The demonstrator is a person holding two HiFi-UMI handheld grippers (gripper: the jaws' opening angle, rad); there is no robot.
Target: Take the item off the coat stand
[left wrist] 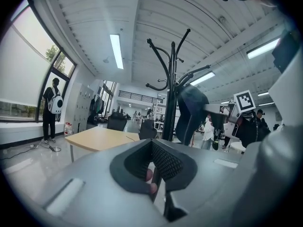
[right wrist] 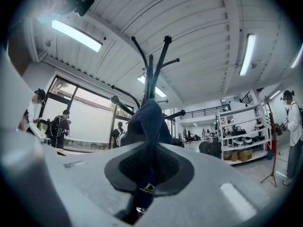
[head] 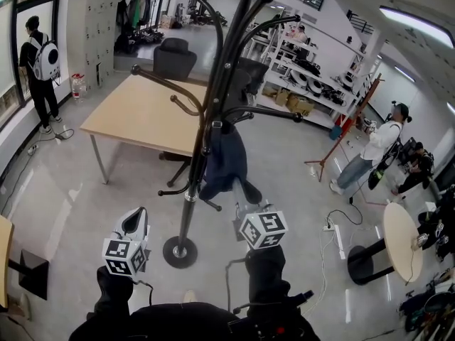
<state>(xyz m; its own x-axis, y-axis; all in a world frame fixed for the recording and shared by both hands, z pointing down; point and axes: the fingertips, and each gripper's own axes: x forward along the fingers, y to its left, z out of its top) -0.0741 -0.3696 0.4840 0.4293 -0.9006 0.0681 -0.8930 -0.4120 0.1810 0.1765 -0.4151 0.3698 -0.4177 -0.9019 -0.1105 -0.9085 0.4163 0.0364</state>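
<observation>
My left gripper [head: 134, 222], jaws together and empty, sits level just left of the stand [head: 189, 190]. On the pole's right side the navy garment [head: 224, 158] hangs, its lower edge pinched tight between the jaws of my right gripper [head: 243, 206].

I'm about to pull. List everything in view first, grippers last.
coat stand: one, black, mid-floor
fabric item: one, dark blue, hanging on the stand
table: one, light wood, behind the stand
office chairs: two, dark, by the table
round table: one, pale, right
shelving: one, white, back right
people: at least three, at the window and right
left gripper: grey, shut, left of the pole
right gripper: grey, shut on the fabric item
</observation>
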